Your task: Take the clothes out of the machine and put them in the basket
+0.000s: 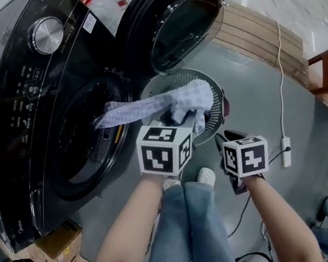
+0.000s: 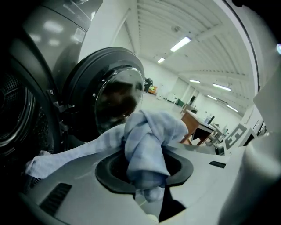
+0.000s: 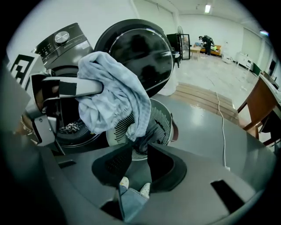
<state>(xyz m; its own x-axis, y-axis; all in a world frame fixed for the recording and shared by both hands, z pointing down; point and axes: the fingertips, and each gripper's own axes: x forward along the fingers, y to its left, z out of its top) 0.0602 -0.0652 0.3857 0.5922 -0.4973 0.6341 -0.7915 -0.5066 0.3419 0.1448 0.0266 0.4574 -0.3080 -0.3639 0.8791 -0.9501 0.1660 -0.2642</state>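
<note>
left hand-held gripper (image 2: 145, 169): clamped on checked cloth (image 2: 149, 140) | right hand-held gripper (image 3: 139, 147): jaws slightly apart

1. left gripper (image 2: 145, 154): pale grey moulded shell, black scooped jaw pads, dark rectangular slots in the shell.
2. right gripper (image 3: 139, 144): same shape, shell reads darker grey. The pads are black, one with a fine dotted texture, and there is a slot on each side.
3. left marker cube (image 1: 165, 150): white, black square patterns on its faces.
4. right marker cube (image 1: 245, 156): same white cube, a different black pattern.
5. Left gripper finger (image 3: 90, 87) in the right gripper view: pale bar with a black band.
6. jeans (image 1: 190, 225): blue denim, full length.
7. shoes (image 1: 206, 177): white, with small yellowish dots.
</note>
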